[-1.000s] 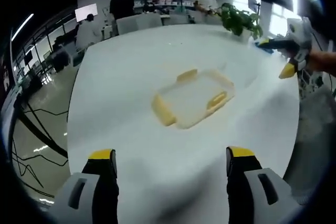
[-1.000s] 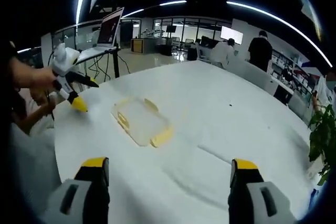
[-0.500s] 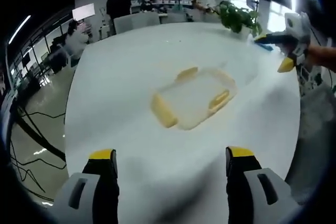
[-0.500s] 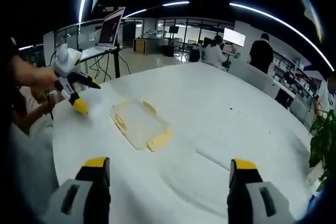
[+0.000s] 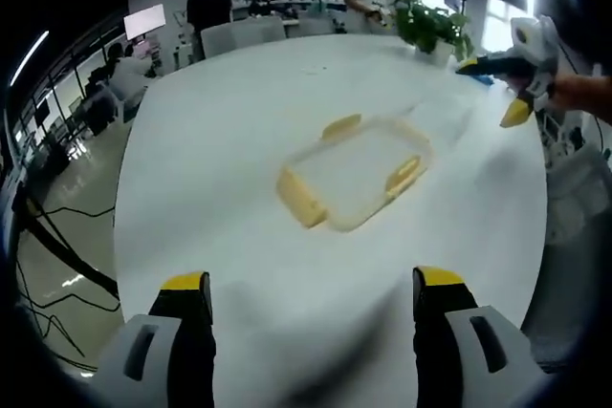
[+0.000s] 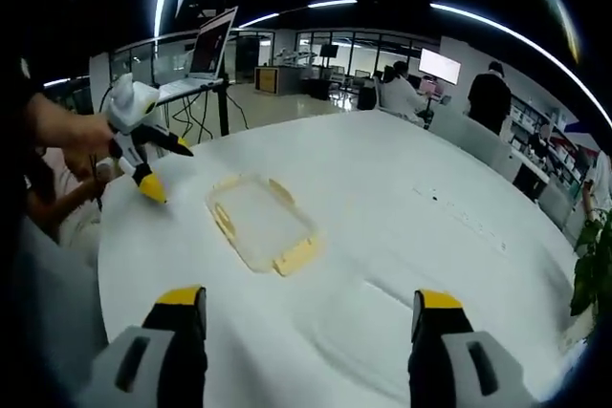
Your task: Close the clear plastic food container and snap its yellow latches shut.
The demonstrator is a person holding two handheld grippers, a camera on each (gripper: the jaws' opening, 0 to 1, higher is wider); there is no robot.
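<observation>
container of clear plastic lies flat on the white table, roughly mid-surface, lid on top as far as can be told. yellow latches stand out from its edges: in the left gripper view one long latch at the near-left end, one at the far edge, one on the right side. whether any latch is snapped down cannot be told.

in the right gripper view the same container sits left of centre on the table, with a yellow latch at its near corner and others along its left and far edges.

left claw is held above the near edge of the table, jaws wide apart with yellow tips, gripping nothing, well short of the container. it also appears in the right gripper view, held in a hand at the left, above the table edge and near the container without touching it.

right claw likewise hangs over the table with jaws spread wide and nothing between them, apart from the container. in the left gripper view it shows at the upper right, yellow-tipped, held in a hand beyond the container.

background: potted plant at the far table edge, people standing beyond, a laptop on a stand.
</observation>
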